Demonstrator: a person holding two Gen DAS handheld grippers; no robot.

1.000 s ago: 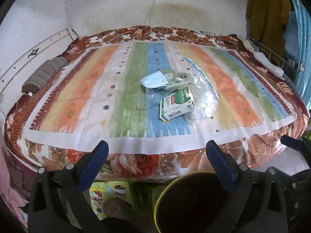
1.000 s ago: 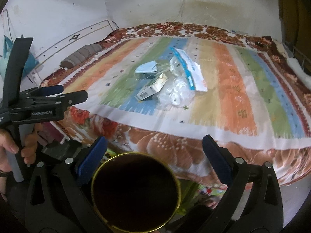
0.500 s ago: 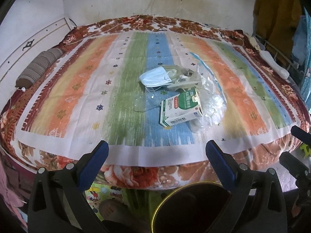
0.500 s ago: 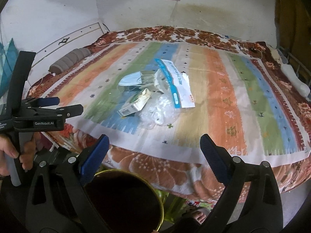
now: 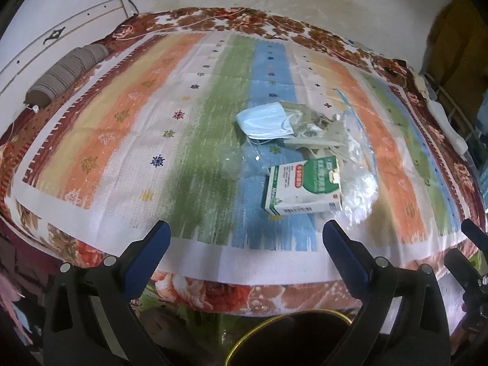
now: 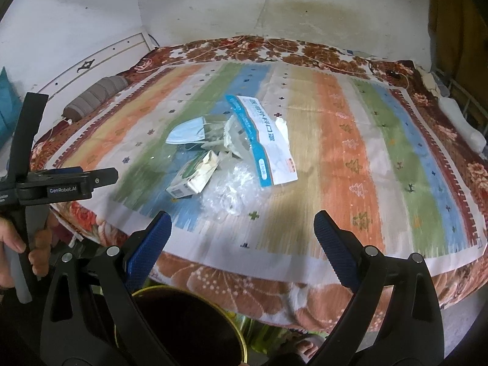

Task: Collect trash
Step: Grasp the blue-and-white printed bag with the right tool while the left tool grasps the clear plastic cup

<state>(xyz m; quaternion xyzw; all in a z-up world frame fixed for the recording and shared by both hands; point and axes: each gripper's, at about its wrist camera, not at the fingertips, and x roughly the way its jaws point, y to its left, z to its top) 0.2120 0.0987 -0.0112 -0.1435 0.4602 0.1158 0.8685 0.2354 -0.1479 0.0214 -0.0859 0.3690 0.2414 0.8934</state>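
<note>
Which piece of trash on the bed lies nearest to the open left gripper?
The green-and-white cardboard box. It lies at the near edge of the pile, closest to the left gripper; the pale blue face mask lies behind it.

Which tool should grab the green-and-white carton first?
Left, probably. The carton lies just ahead of the open left tool; from the right tool, also open, it sits off to the left.

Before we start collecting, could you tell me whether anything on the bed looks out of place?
Yes: a heap of litter mid-bed: a face mask, a dented carton, crumpled clear plastic and a mask wrapper. Nothing else stands out.
</note>
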